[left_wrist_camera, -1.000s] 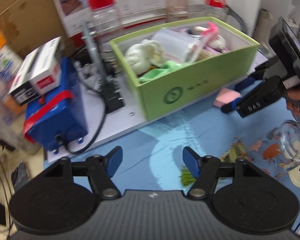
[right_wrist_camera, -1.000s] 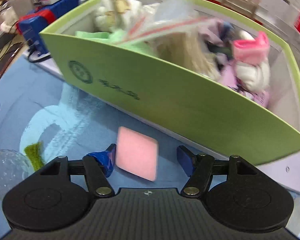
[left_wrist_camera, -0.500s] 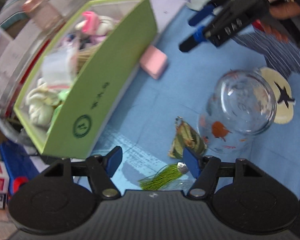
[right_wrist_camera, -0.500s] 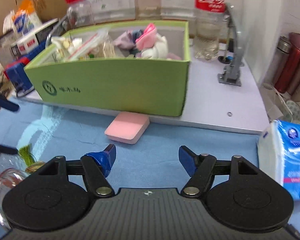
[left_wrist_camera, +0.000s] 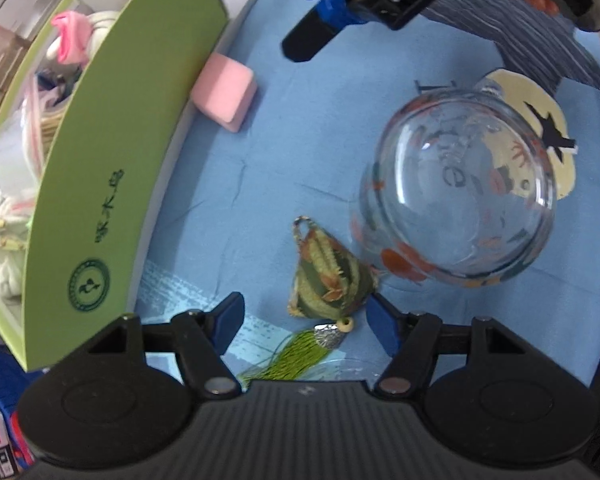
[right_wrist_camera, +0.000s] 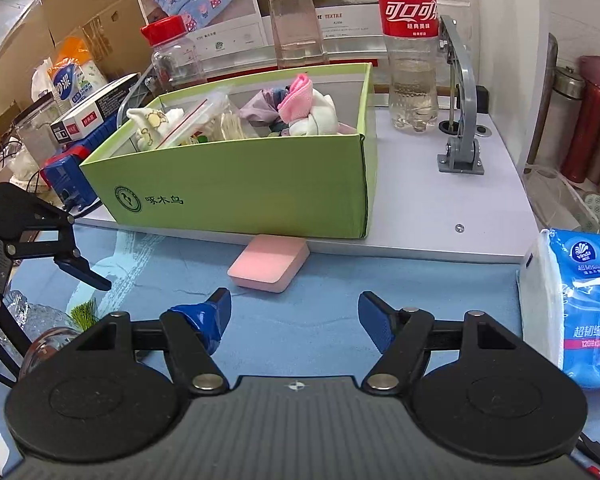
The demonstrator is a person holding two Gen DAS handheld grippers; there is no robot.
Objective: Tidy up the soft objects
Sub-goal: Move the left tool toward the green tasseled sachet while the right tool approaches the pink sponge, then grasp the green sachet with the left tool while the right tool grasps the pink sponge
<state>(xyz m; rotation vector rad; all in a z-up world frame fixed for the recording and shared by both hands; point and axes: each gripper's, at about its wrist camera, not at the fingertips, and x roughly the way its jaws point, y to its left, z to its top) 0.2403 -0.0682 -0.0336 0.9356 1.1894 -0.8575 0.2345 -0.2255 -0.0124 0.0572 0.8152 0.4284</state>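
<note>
A: Poses?
B: Left gripper (left_wrist_camera: 304, 316) pointed straight down over the blue worktop (left_wrist_camera: 268, 152), jaws apart, the sachet between them, pads not pressing it. Right gripper (right_wrist_camera: 294, 316) angled down, jaws just been opening, nothing between.

A: Containers?
B: Green box (right_wrist_camera: 240, 192) held socks, cloths and a bag. Glass jar (left_wrist_camera: 456, 204) lay beside the sachet.

A: Task items?
B: Green patterned sachet (left_wrist_camera: 328, 276) with tassel; pink sponge (right_wrist_camera: 269, 262) against the box's platform edge.

Left gripper (left_wrist_camera: 305, 316) parted over green sachet (left_wrist_camera: 327, 280), perhaps touching glass jar (left_wrist_camera: 458, 192)
</note>
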